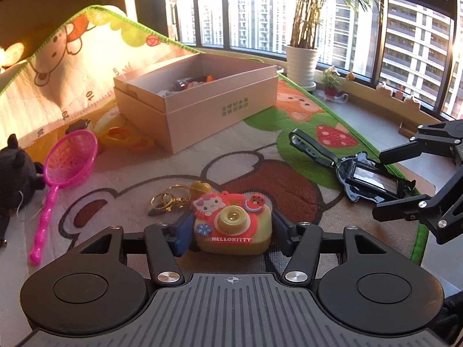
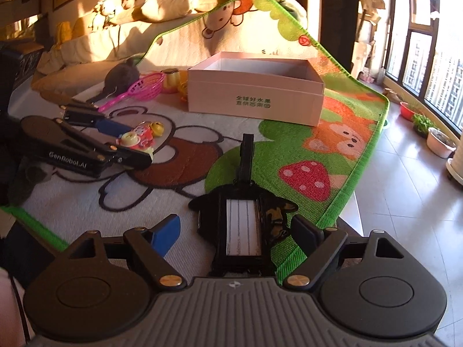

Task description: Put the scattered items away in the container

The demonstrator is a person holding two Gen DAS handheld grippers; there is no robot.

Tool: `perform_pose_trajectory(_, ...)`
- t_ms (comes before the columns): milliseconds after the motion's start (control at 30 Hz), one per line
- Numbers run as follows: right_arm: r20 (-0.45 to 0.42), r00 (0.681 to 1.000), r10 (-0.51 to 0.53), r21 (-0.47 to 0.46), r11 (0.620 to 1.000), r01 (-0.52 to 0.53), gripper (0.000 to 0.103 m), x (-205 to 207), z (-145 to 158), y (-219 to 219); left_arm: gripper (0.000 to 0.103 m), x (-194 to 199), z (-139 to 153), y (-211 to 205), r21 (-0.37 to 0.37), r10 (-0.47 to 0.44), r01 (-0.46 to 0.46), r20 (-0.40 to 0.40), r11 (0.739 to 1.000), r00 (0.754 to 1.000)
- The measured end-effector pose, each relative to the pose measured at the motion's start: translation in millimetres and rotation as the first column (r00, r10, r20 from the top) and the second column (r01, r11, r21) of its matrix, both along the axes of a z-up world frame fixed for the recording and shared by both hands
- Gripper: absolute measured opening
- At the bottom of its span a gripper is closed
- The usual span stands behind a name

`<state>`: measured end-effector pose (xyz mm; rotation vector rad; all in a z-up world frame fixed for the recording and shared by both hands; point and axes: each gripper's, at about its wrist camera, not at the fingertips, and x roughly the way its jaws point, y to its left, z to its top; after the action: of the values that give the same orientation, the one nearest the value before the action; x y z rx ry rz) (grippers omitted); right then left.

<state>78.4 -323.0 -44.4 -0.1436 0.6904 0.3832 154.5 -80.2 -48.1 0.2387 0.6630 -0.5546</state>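
The toy camera (image 1: 231,225) lies on the mat in front of the pink box (image 1: 202,110), the left gripper (image 1: 231,228) fingers clamped on its sides. It looks light, rubbery, grippy. The right gripper (image 2: 235,231) fingers stand apart around the black luggage tag (image 2: 243,222).

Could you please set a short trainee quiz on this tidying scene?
1. True or false: the pink cardboard box already holds some items.
2. What lies between the open pads of the right tool?
A. the black luggage tag with a clear window
B. the pink plastic scoop net
C. the gold key rings
3. Which toy does the left tool clamp?

Key:
1. True.
2. A.
3. The red and yellow Hello Kitty toy camera.
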Motion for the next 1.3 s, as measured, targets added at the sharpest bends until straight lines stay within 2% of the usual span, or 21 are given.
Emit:
perform_pose_trajectory(200,-0.004,1.000,-0.014,0.023,1.000,0.014,0.084,10.8,-4.0,-1.2,0.063,-1.2,-0.7,1.2,-0.010,0.005,-0.005,-0.005,1.000,1.000)
perform_pose_trajectory(300,0.000,1.000,-0.003,0.014,1.000,0.003,0.079,13.6,-4.2,3.7,0.070,-1.3,-1.4,1.1,-0.013,0.002,-0.002,-0.011,1.000,1.000)
perform_pose_trajectory(333,-0.001,1.000,0.001,0.016,1.000,-0.001,0.072,14.2,-3.0,4.5,0.070,-1.2,-1.6,0.8,-0.014,0.002,-0.002,-0.011,1.000,1.000)
perform_pose_trajectory(500,-0.012,1.000,-0.018,0.022,1.000,0.018,0.071,15.5,1.4,9.3,0.062,-1.8,-1.0,-3.0,-0.003,0.003,-0.003,0.010,1.000,1.000)
perform_pose_trajectory(633,0.020,0.999,-0.039,0.047,0.998,0.038,0.071,7.7,14.4,7.5,0.062,-14.3,8.7,-2.4,0.015,-0.008,0.007,0.066,1.000,0.998)
perform_pose_trajectory(833,0.100,0.994,-0.051,0.103,0.994,0.041,0.070,-8.3,49.0,1.9,0.062,-39.4,43.6,1.8,0.002,-0.006,0.006,0.198,1.000,0.980)
perform_pose_trajectory(867,0.117,0.992,-0.053,0.126,0.991,0.038,0.057,-9.9,56.8,-0.1,0.062,-41.5,50.4,1.3,-0.002,-0.008,0.009,0.221,1.000,0.975)
perform_pose_trajectory(933,0.121,0.991,-0.054,0.176,0.984,0.032,0.017,-7.4,72.1,-4.5,0.062,-42.0,64.3,-0.5,-0.009,-0.007,0.010,0.267,1.000,0.964)
perform_pose_trajectory(1000,0.136,0.988,-0.073,0.221,0.974,0.042,0.018,1.6,87.5,-10.0,0.062,-37.1,78.8,-2.7,-0.021,0.003,0.004,0.316,1.000,0.949)
perform_pose_trajectory(1100,0.159,0.985,-0.072,0.230,0.973,0.034,0.018,15.0,96.6,-12.0,0.062,-21.9,93.8,-1.8,-0.054,0.039,-0.021,0.352,0.998,0.935)
perform_pose_trajectory(1200,0.148,0.987,-0.066,0.209,0.977,0.034,0.020,22.7,93.2,-18.1,0.062,-7.2,91.9,6.6,-0.095,0.076,-0.049,0.301,0.994,0.951)
perform_pose_trajectory(1233,0.129,0.990,-0.061,0.203,0.979,0.034,0.026,23.2,89.5,-21.3,0.062,-4.3,87.3,9.5,-0.103,0.081,-0.054,0.271,0.993,0.959)
perform_pose_trajectory(1267,0.106,0.992,-0.061,0.197,0.980,0.039,0.044,21.5,84.8,-24.2,0.062,-2.5,81.0,11.3,-0.105,0.084,-0.060,0.240,0.993,0.967)
perform_pose_trajectory(1300,0.085,0.994,-0.067,0.187,0.981,0.050,0.056,17.5,78.8,-25.6,0.062,-2.3,73.5,12.5,-0.101,0.086,-0.066,0.208,0.993,0.974)
